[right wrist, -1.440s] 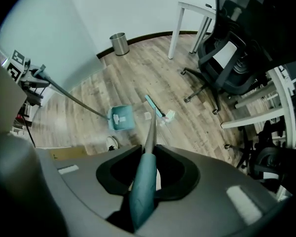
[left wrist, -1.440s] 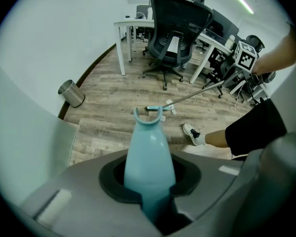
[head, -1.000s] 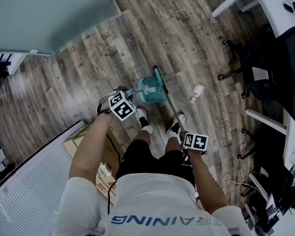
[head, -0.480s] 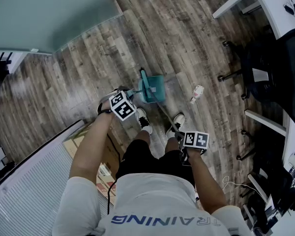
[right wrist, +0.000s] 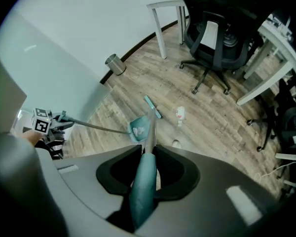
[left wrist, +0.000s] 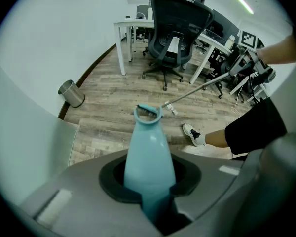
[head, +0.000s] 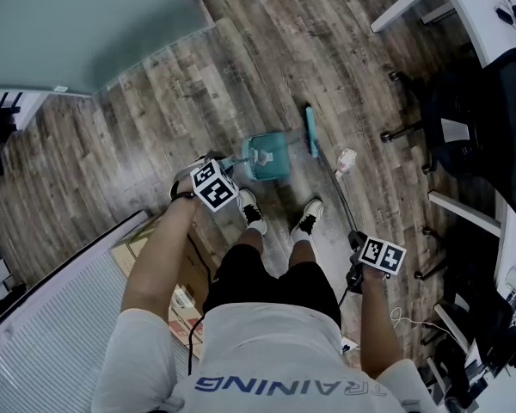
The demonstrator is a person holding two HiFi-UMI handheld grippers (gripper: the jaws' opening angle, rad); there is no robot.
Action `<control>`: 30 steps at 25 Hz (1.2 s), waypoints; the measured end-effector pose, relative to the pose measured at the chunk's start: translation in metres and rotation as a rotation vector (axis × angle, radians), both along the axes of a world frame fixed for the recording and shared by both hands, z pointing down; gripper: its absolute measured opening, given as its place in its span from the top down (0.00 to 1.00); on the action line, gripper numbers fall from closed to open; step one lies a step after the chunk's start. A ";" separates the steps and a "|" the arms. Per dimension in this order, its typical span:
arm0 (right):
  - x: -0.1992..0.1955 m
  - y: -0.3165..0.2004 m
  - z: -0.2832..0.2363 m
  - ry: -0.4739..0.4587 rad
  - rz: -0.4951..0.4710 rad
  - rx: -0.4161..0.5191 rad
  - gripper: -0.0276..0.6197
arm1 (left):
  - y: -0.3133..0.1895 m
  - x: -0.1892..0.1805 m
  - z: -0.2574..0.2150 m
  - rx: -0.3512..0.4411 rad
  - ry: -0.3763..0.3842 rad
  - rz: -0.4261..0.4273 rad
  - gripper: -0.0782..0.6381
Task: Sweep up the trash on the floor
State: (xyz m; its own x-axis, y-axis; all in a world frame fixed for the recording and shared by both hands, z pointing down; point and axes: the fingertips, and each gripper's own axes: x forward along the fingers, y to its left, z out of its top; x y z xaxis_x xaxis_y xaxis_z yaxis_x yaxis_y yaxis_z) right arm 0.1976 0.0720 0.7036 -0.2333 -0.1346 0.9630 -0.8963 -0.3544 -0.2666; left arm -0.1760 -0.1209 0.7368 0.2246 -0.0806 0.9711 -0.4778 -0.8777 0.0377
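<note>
Sweeping seems under way: the left gripper (left wrist: 148,179) pinches the teal handle of the dustpan (head: 265,157), set on the floor (head: 198,93) by the shoes (head: 308,218); the right gripper (right wrist: 146,162) has its jaws clamped on the broom handle (right wrist: 151,130). A white piece of trash (head: 345,160) lies just beside the broom head (head: 310,131), on its side away from the pan. Next, the head likely must get behind it and draw it to the pan.

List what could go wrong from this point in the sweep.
1. The broom head sits between the dustpan and the crumpled trash, so a stroke from here may miss it or knock it toward the office chair.
2. The dustpan holds a white scrap; the left gripper, shut on the dustpan handle, could tip it out.
3. The right gripper holds the broom handle far from the head, so aim may be loose.
</note>
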 end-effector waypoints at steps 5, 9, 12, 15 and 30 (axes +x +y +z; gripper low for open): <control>0.079 0.001 -0.004 0.234 0.024 -0.001 0.79 | 0.003 0.000 0.000 0.002 -0.001 -0.001 0.77; 0.119 0.014 0.007 0.332 0.070 -0.052 0.79 | 0.004 0.000 0.001 0.002 -0.003 -0.001 0.77; 0.130 0.030 0.027 0.336 0.117 -0.107 0.79 | 0.003 0.000 0.001 0.009 -0.001 -0.005 0.77; 0.121 0.054 0.050 0.316 0.100 -0.187 0.79 | 0.005 0.001 0.001 0.011 -0.001 -0.008 0.77; 0.014 0.060 0.052 0.163 0.159 -0.160 0.79 | 0.004 0.002 0.000 0.012 -0.006 -0.002 0.77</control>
State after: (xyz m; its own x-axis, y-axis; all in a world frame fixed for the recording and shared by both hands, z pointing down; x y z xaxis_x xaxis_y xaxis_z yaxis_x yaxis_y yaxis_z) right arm 0.2115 0.1321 0.7552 -0.0620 -0.0005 0.9981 -0.8527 -0.5198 -0.0532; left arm -0.1742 -0.1172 0.7365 0.2189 -0.0930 0.9713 -0.4800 -0.8769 0.0242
